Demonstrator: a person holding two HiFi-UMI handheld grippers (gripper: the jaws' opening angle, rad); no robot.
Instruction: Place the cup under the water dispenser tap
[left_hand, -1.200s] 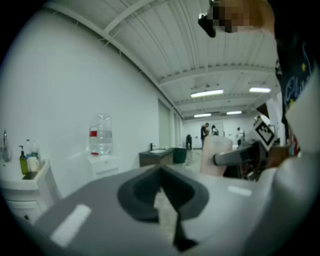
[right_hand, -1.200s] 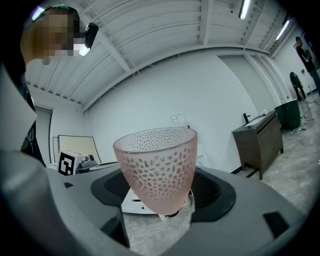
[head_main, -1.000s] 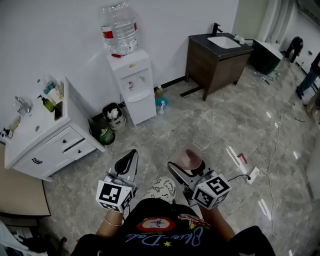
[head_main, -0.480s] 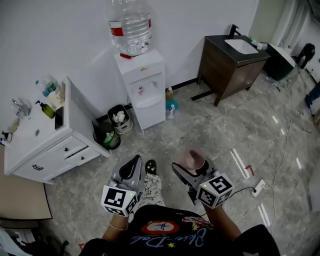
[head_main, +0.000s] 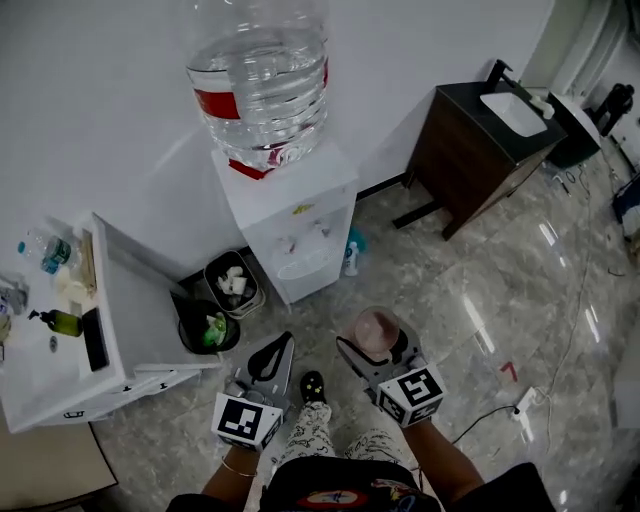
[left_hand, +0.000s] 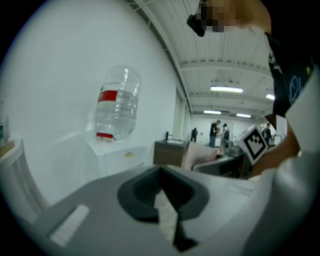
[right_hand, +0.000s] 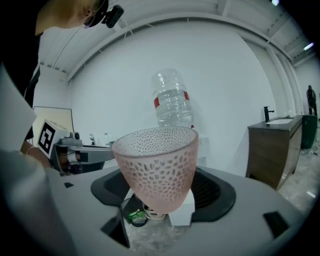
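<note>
A pink dimpled cup (head_main: 378, 326) stands upright between the jaws of my right gripper (head_main: 374, 342), which is shut on its lower part. In the right gripper view the cup (right_hand: 156, 167) fills the middle, with the dispenser's bottle (right_hand: 172, 100) behind it. The white water dispenser (head_main: 300, 225) stands against the wall ahead, a big clear bottle (head_main: 258, 80) on top and its taps (head_main: 304, 233) over a recess. My left gripper (head_main: 272, 356) hangs beside the right one, shut and empty; its own view shows the jaws (left_hand: 162, 200) together. Both grippers are still a stretch of floor away from the dispenser.
A white cabinet (head_main: 120, 300) with bottles on top stands left. Two bins (head_main: 228, 282) (head_main: 203, 325) sit between it and the dispenser. A spray bottle (head_main: 352, 255) stands at the dispenser's right foot. A dark wood vanity (head_main: 480, 130) is at back right. A cable (head_main: 500, 405) crosses the floor.
The dispenser has come much nearer and larger in the head view as the person walked toward it. Both grippers keep their pose, the cup still in the right one.
</note>
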